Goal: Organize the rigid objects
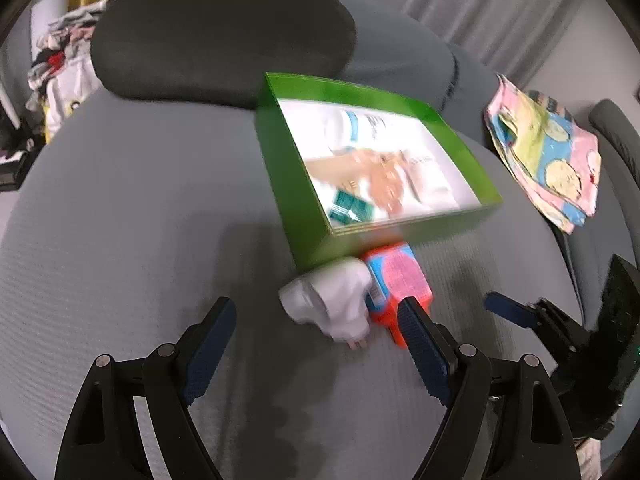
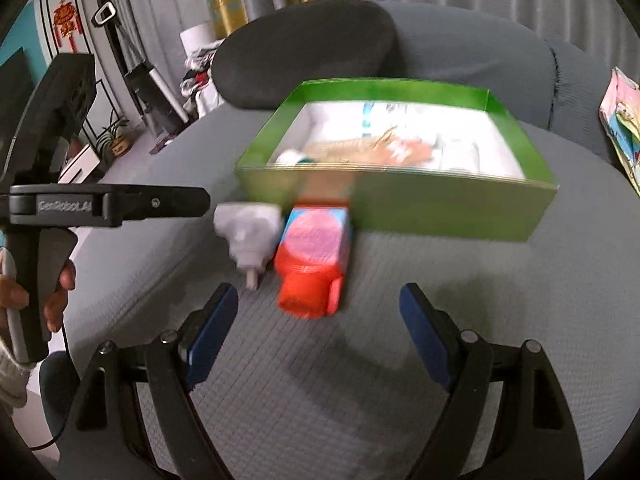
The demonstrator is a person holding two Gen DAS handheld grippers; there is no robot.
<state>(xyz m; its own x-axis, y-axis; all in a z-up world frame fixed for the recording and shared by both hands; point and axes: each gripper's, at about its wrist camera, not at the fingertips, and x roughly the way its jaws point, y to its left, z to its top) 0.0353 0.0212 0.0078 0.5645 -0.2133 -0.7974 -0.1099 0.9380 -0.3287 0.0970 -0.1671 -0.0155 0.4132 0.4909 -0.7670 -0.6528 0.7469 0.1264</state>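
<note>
Landmark: green box (image 1: 304, 216), open-topped, sitting on the grey textured cushion (image 1: 120, 220). Its contents are blurred: white and orange packets plus a small teal one, nothing legible.

White plug adapter (image 1: 332, 300) lies on the cushion just off the box's near corner, prongs pointing away from the box. An orange-red carton with a pink and blue label (image 1: 396, 280) lies beside the adapter, touching it, with its far end against the box's near wall. The label print is too smeared to read.

Left gripper (image 1: 318, 322): jaws apart, nothing clamped. The adapter sits just ahead of the gap, and the right-hand fingertip overlaps the carton's near end in the left wrist view; contact cannot be confirmed. Right gripper (image 2: 318, 306): jaws also spread, empty. The carton's near end is just ahead of the gap, toward the box, and neither pad is on it.

Open room: a wide bare stretch of cushion left of the box, and a clear strip on the near side right of the carton. Behind the box a dark grey round pillow (image 1: 224, 28) crowds the far wall. Right of the box, well apart, lies a folded pastel cartoon-print cloth (image 1: 548, 148). The cushion's left edge drops off toward floor clutter in the right wrist view.

Legible text: "GenRobot.AI" on the left gripper's body (image 2: 64, 205), held by a hand (image 2: 56, 296) at the frame's left edge.
</note>
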